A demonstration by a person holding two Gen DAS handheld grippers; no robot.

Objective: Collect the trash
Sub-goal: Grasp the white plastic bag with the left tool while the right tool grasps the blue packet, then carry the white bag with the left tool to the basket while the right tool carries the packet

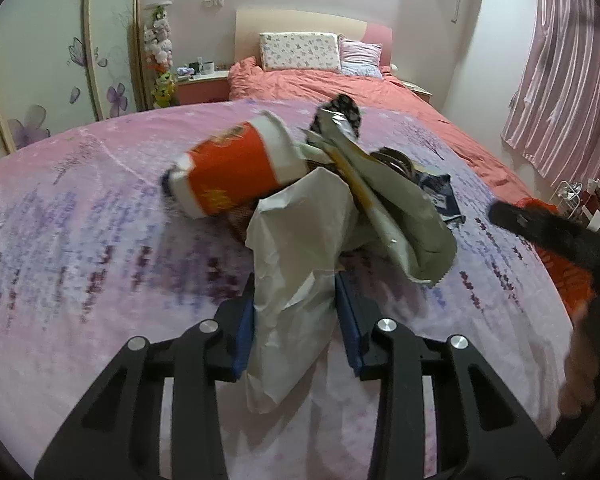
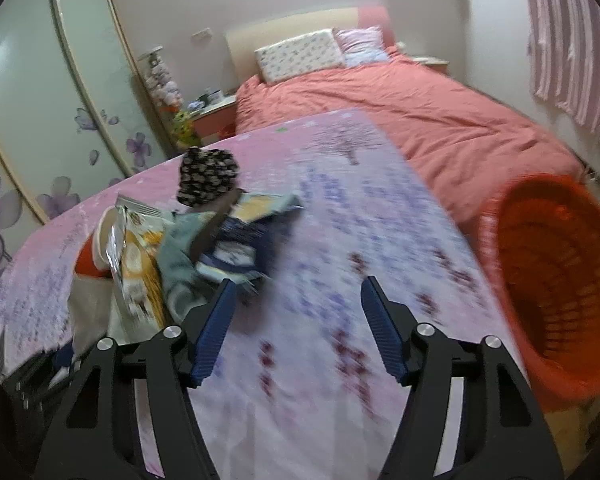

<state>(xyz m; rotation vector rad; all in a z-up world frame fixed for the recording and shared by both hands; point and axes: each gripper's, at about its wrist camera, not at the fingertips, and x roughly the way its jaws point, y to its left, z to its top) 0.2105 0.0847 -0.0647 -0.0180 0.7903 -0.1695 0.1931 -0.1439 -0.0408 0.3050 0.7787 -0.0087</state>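
Bedroom: pink floral sheet (image 1: 100, 240) spread over the near end of a bed, coral duvet (image 2: 420, 120) beyond, striped curtain (image 1: 560, 92) off to the right.
Trash pile: heaped just ahead of the left gripper (image 1: 296, 300) — orange paper cup (image 1: 232, 172) on its side, pale crumpled paper (image 1: 296, 248), yellow-printed wrapper (image 2: 140, 280), dark spotted packet (image 2: 208, 176), blue packaging (image 2: 252, 240).
Left gripper: partly closed, blue pads flanking the pale crumpled paper, which runs right between them; looks pinched, though firm contact on the right pad hard to confirm.
Right gripper: (image 2: 296, 320) jaws apart, nothing between them but sheet; pile ahead and to its left.
Basket: orange mesh basket (image 2: 552, 280) to the right of the right gripper, mouth tipped this way, apparently empty.
Step in hand: first grab, most likely — left side securing the paper.
Next move: probably a lift clear of the pile and a carry rightward to the basket; right side needs a swing left onto the blue packaging.
Risk: loose paper slipping, cup rolling.
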